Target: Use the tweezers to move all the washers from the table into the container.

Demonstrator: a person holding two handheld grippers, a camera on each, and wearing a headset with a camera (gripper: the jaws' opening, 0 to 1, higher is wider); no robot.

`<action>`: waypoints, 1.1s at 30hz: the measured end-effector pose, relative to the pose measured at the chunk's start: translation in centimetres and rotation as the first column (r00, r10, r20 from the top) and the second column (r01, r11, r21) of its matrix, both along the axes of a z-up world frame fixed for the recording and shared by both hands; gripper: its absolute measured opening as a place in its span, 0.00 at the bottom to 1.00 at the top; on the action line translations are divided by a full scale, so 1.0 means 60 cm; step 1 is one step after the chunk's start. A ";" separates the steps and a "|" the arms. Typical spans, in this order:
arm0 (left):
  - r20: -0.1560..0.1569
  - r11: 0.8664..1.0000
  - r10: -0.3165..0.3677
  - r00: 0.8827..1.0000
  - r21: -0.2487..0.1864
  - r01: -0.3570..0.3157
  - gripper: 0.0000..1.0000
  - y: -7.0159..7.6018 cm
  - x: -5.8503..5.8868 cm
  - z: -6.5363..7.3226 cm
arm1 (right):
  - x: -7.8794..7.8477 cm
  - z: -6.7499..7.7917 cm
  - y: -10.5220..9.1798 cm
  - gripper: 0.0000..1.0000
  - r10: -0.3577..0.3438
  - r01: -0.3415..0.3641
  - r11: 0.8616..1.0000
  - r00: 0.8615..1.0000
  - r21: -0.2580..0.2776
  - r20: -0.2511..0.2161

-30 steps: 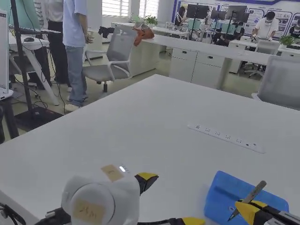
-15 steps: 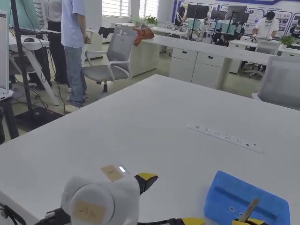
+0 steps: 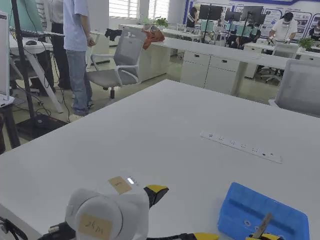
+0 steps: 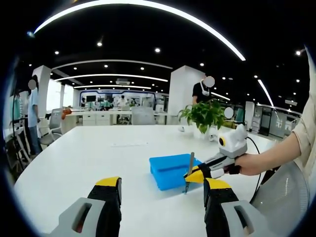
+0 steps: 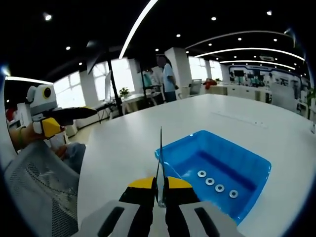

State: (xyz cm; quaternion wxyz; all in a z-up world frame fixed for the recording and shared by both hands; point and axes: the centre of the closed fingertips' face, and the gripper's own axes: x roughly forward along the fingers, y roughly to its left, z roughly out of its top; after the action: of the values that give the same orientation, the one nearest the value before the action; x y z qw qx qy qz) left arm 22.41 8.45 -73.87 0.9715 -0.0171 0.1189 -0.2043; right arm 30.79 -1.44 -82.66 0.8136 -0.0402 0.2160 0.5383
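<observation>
White table (image 5: 123, 140), blue container (image 5: 249, 193) — four silver washers (image 5: 216, 181)

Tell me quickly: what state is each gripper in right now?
Left gripper: open, jaws wide apart, holding nothing.
Right gripper: shut on the tweezers.

Right gripper (image 5: 159, 184): grey, yellow-capped black jaws

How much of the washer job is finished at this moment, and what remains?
Done: four washers lie in a row in the blue container. In hand: the right gripper is shut on the tweezers, and I can make out no washer in them; the left gripper is open. Left: I make out no washer on the table, so perhaps nothing.
</observation>
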 end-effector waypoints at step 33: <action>0.000 1.000 -0.007 1.000 0.001 0.007 0.68 -0.002 -0.001 0.000 | -0.003 0.051 0.021 0.03 0.027 -0.030 0.996 0.999 0.080 0.030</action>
State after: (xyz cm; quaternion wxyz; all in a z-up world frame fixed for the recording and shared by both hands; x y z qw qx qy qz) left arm 22.37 8.35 -73.89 0.9709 -0.0161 0.1189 -0.2074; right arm 30.59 -0.19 -79.61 0.8098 -0.0181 0.1818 0.5576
